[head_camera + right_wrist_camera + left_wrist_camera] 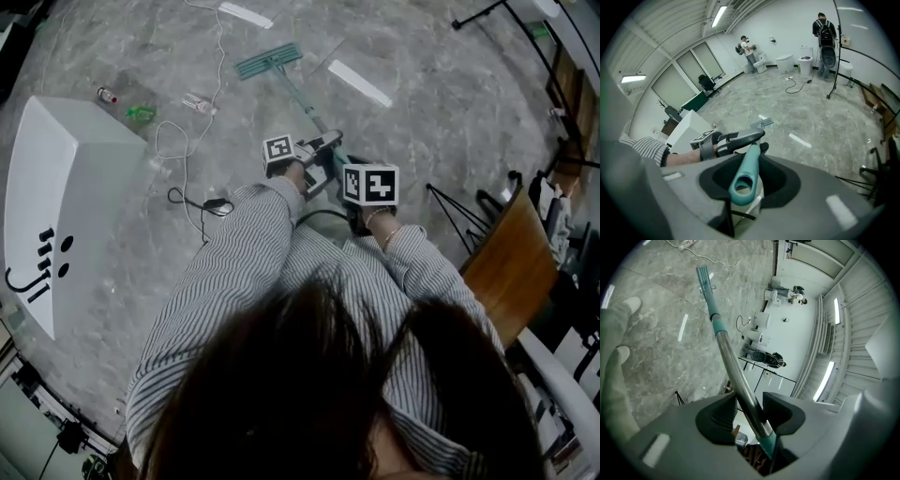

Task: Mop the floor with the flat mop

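The flat mop lies with its teal head flat on the grey marbled floor well ahead of me, and its handle slants back up to both my grippers. My left gripper is pressed together on the bare metal stretch of the shaft, just above where the teal grip begins; from there the shaft runs out to the head in the distance. My right gripper sits behind it, nearer my body, pinching the teal grip close to its end, whose open hanging hole faces the camera. Each gripper carries a cube of black-and-white square markers, a pattern and not letters. My striped sleeves reach down to them. On the floor a thin white cable loops to the left of the handle, and two white strips lie beside the mop head. Further left stands a white box with black marks on its top that I cannot read as words. At my right is a wooden board.
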### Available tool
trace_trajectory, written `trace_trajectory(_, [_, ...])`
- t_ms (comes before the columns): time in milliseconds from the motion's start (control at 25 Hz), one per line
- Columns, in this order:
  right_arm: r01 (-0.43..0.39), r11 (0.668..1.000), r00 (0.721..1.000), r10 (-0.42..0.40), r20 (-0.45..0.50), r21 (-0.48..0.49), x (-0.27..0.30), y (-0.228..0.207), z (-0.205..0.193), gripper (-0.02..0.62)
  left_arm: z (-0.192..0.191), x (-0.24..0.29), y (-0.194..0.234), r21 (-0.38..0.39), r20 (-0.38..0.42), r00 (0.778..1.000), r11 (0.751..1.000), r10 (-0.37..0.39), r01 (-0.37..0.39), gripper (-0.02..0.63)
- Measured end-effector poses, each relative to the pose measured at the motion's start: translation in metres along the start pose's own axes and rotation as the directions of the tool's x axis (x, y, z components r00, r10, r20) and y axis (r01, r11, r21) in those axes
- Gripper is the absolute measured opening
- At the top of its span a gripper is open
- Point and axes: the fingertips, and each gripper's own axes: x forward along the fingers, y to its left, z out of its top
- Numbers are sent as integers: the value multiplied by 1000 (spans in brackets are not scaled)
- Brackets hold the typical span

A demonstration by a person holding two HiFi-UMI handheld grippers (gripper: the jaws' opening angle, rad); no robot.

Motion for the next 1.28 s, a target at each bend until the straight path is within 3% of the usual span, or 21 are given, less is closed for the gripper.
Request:
trace_trajectory(120, [-3,1000,1000,3,-10,0,-8,4,-15,114,-23,-6,-14,-26,8,999,999,-42,43,175])
trace_trajectory(320, [5,1000,1000,-5,-14,-1,-4,12,-32,115,-26,-21,-2,-46,29,999,998,-35,36,167])
trace_trajectory(880, [19,999,1000,-19,18,-40,-9,14,-18,115,-21,-18,-15,-54,40,995,994,-92,94,167])
trace_trajectory(1280, [14,999,1000,-15,-7,-51,-6,12,-8,115,-15,-13,-20,-35,15,997,997,-75,75,172])
